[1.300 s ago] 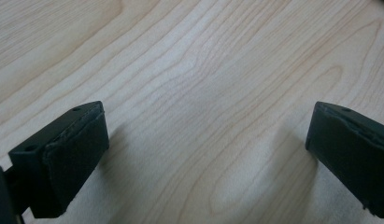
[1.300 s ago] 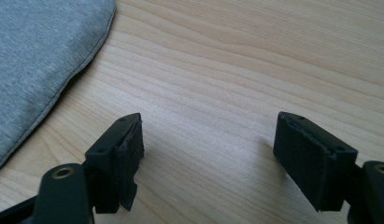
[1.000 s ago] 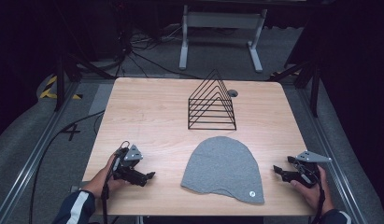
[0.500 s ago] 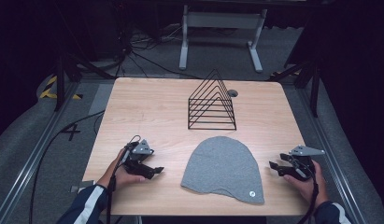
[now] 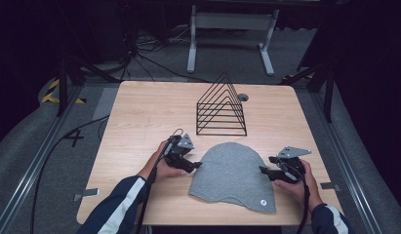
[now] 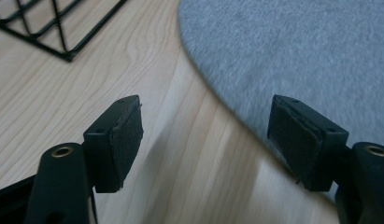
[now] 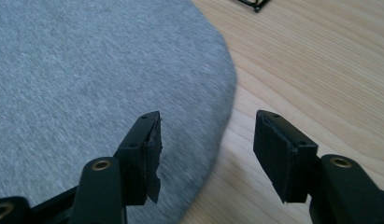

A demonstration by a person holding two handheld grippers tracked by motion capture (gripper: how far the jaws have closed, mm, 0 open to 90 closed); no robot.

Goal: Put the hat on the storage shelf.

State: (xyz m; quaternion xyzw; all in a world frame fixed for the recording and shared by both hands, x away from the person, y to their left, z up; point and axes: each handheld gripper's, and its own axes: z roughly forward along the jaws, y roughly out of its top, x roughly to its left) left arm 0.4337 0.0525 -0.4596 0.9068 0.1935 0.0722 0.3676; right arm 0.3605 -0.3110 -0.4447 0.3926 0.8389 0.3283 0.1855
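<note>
Jaws of both grippers are held apart, having just been closing, with nothing gripped. On the table (image 5: 139, 126), the hat (image 5: 232, 175) is laid flat at lower centre, below the rack (image 5: 221, 108). It is flanked by the left gripper (image 5: 197, 165) and right gripper (image 5: 264, 165).

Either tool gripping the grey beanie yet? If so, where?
Nothing is held. The left tool and right tool both have open jaws that have just been closing, each at a side edge of the grey beanie, with no fabric pinched between the pads.
</note>
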